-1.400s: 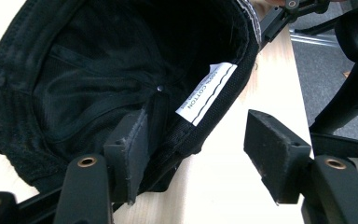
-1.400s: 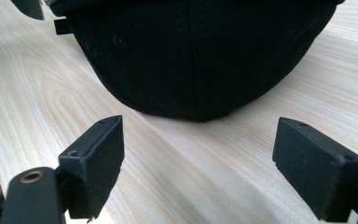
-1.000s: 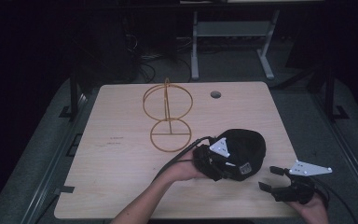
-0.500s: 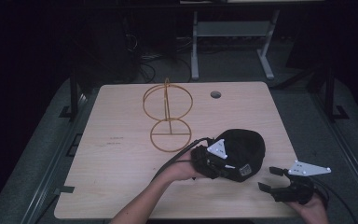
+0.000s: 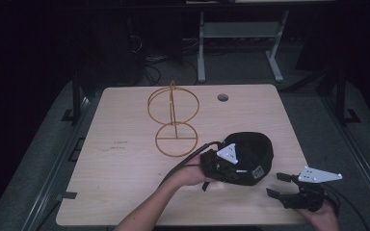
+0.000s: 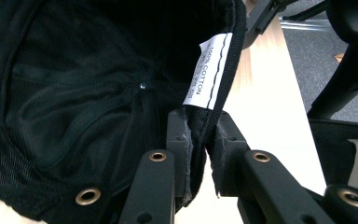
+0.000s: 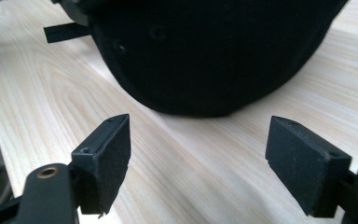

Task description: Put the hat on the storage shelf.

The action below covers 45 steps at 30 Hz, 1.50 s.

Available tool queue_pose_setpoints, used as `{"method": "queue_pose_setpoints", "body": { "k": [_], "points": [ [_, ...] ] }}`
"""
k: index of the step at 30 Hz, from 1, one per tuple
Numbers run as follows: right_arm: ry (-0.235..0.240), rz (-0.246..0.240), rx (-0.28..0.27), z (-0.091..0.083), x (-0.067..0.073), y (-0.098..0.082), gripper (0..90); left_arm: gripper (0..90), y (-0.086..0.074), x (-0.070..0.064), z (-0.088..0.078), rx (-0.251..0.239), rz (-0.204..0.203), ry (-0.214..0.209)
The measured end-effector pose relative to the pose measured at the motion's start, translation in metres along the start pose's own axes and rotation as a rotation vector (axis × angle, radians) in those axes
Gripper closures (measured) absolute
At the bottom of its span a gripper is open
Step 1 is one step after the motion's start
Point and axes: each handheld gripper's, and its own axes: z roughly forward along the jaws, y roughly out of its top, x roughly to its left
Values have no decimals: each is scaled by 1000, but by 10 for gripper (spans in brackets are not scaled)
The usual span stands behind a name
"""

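A black cap (image 5: 256,148) lies on the wooden table (image 5: 120,183), right of middle. My left gripper (image 5: 232,168) reaches into it from the left. In the left gripper view the jaws have just been closing and now pinch the cap's (image 6: 74,93) inner rim band just below a white label (image 6: 209,70); the left gripper (image 6: 200,140) is shut on it. My right gripper (image 5: 275,185) sits near the front right corner, pointing left at the cap. Its jaws have just closed a little, but the right gripper (image 7: 198,144) still stands wide, with only bare table between its pads (image 7: 107,154) and the cap (image 7: 205,46) ahead.
A gold wire stand (image 5: 173,120) made of two rings on a post stands upright behind the cap, left of middle. A round hole (image 5: 222,97) is near the table's far edge. Beyond the table are a metal frame (image 5: 241,33) and floor cables.
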Motion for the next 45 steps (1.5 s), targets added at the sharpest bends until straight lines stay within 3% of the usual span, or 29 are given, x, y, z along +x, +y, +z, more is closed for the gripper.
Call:
{"method": "queue_pose_setpoints", "body": {
  "k": [7, 9, 17, 21, 24, 33, 38, 41, 42, 43, 45],
  "points": [
    [-9, -35, -97, -3, 2, 3, 201, 802, 13, 2, -9, -58, -12, 1],
    [-23, -54, -95, -4, 3, 5, 205, 804, 18, 3, -13, -69, -13, 1],
    [30, 31, -117, -3, 6, 15, 137, 808, 29, 14, -32, -154, -65, -5],
    [15, 5, -118, 4, 12, 22, 137, 809, 33, 20, -40, -183, -87, -9],
    [-2, -8, -153, 6, 14, 28, 137, 809, 36, 24, -47, -221, -110, -23],
    [-33, -29, -245, 8, 19, 45, 152, 811, 52, 24, -57, -259, -98, -52],
    [-15, -32, -285, 9, 17, 51, 247, 812, 60, 19, -58, -268, -73, -69],
    [16, -36, -299, 10, 17, 51, 398, 813, 64, 15, -60, -262, -45, -80],
    [38, -44, -307, 9, 18, 51, 496, 813, 64, 14, -60, -265, -44, -85],
    [38, -44, -307, 9, 18, 51, 496, 813, 64, 14, -61, -264, -44, -90],
    [48, -63, -315, 7, 18, 51, 599, 813, 64, 13, -61, -262, -40, -86]
  ]
}}
